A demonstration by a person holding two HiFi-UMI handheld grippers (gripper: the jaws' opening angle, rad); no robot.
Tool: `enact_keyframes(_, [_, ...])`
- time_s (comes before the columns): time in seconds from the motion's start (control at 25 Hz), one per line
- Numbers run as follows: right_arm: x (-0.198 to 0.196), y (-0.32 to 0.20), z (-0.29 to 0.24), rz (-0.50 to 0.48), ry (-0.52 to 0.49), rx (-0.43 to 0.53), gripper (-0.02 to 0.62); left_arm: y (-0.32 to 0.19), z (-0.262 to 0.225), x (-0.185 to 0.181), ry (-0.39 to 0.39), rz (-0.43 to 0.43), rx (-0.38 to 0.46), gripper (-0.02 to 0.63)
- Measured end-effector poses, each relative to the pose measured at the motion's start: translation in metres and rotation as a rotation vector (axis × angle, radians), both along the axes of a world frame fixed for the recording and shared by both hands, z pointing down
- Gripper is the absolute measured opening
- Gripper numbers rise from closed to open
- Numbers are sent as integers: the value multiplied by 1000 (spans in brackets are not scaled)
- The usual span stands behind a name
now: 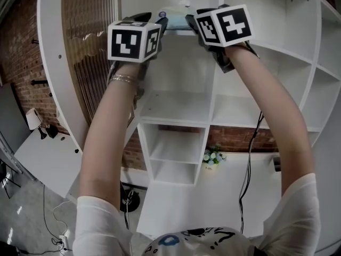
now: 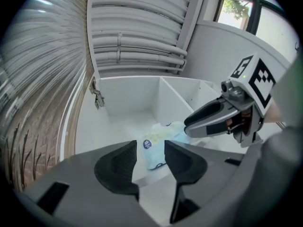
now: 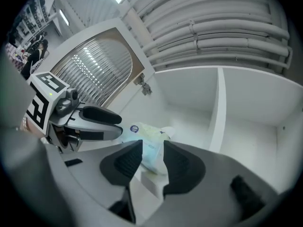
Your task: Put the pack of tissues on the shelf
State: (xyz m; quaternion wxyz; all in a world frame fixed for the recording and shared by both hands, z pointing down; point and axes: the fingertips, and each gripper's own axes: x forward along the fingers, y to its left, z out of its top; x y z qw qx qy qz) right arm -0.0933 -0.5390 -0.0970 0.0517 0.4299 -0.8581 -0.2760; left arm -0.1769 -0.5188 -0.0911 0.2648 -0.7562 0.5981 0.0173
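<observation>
L tongs (image 2: 150, 148) & R tongs (image 3: 151, 146) both wide open, gripping nothing. Pack of tissues (image 2: 155, 156) lies on top shelf (image 2: 125, 110) compartment, just past both tips.

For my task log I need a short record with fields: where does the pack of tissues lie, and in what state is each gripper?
Item: light blue soft plastic pack of tissues
Place: lying on the white top shelf, near its front edge
Left gripper: open, one end of the pack between its jaws
Right gripper: open, the other end between its jaws
Task state: pack rests on the shelf, neither gripper clamps it
</observation>
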Motion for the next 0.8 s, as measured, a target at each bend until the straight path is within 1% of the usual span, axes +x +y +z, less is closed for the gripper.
enact_keyframes(0.32, [10, 10, 1, -27, -38, 8, 138, 9, 8, 1, 40, 18, 18, 173])
enact_keyframes(0.48, [15, 15, 6, -48, -57, 15, 138, 9, 18, 3, 37, 32, 9, 170])
enact_keyframes(0.64, [15, 19, 23, -64, -25, 31, 138, 9, 33, 8, 22, 51, 3, 160])
enact_keyframes(0.8, [11, 24, 42, -107, -11, 20, 138, 9, 46, 13, 7, 66, 3, 152])
